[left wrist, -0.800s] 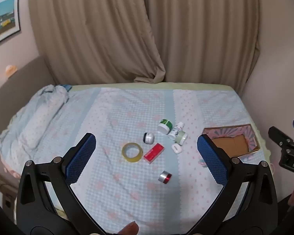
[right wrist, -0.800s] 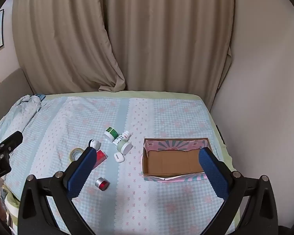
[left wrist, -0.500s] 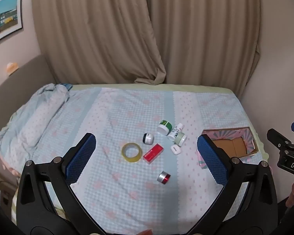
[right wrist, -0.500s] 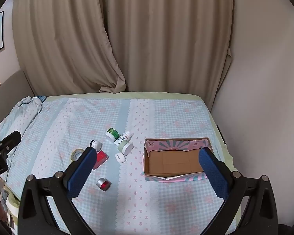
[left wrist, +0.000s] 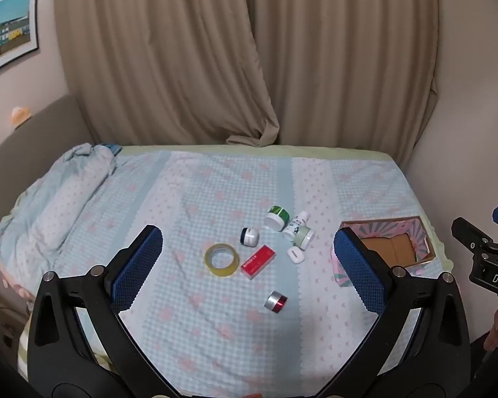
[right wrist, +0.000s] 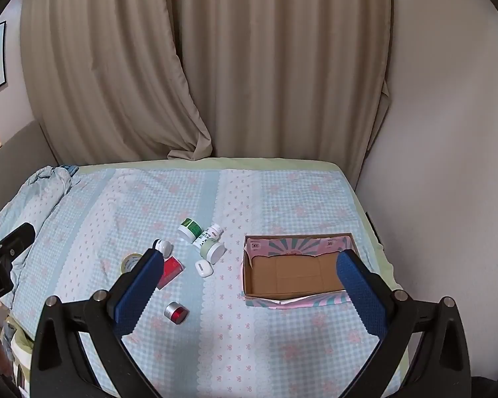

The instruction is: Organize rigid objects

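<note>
Small rigid items lie in a cluster on the bed: a yellow tape roll [left wrist: 221, 259], a red box [left wrist: 258, 261], a black-and-white jar [left wrist: 250, 236], a green-labelled jar [left wrist: 277, 217], a white bottle with a green cap [left wrist: 298, 229], a white earbud case [left wrist: 295, 254] and a silver-and-red cylinder [left wrist: 275, 301]. An open cardboard box [right wrist: 295, 273] sits to their right. My left gripper [left wrist: 249, 268] is open and empty, held above the near side of the cluster. My right gripper [right wrist: 252, 287] is open and empty, near the cardboard box.
The bed has a light blue checked sheet [right wrist: 282, 195]. A rumpled blanket [left wrist: 59, 199] lies at the left. Beige curtains [left wrist: 249, 59] hang behind, and a wall [right wrist: 441, 165] runs close along the right side of the bed.
Both grippers have pulled back and up slightly, so the objects look a little smaller and farther. Nothing on the bed has moved.
</note>
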Demonstrator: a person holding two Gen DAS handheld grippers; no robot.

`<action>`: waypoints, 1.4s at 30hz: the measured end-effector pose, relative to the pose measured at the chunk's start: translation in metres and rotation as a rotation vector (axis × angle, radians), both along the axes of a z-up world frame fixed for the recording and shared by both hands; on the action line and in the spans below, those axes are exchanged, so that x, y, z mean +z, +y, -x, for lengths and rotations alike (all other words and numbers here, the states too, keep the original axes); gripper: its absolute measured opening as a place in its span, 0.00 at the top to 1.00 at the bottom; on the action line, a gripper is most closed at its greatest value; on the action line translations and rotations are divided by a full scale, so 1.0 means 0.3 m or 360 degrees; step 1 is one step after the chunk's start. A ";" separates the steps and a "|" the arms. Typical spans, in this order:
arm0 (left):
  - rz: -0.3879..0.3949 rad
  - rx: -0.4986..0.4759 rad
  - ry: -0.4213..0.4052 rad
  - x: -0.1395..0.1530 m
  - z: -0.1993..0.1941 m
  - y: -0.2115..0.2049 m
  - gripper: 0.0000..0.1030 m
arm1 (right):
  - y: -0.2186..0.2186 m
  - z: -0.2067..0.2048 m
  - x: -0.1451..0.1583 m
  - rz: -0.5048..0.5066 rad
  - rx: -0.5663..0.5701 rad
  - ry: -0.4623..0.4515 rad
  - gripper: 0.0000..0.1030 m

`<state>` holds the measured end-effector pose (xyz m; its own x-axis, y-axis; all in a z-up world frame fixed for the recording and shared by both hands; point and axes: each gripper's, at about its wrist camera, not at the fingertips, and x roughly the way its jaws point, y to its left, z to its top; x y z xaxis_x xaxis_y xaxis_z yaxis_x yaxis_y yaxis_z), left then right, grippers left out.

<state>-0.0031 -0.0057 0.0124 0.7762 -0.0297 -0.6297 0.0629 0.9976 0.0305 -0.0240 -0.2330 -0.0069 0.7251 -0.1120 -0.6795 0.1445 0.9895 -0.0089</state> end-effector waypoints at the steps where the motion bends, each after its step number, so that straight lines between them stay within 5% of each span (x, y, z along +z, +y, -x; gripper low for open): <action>1: 0.0001 -0.0001 -0.0001 -0.003 0.000 0.004 0.01 | 0.001 0.000 0.003 0.0001 -0.0001 0.0001 0.00; 42: -0.0017 -0.0029 -0.0035 0.004 0.000 0.027 0.01 | 0.005 -0.035 0.009 0.0000 -0.0007 -0.0009 0.00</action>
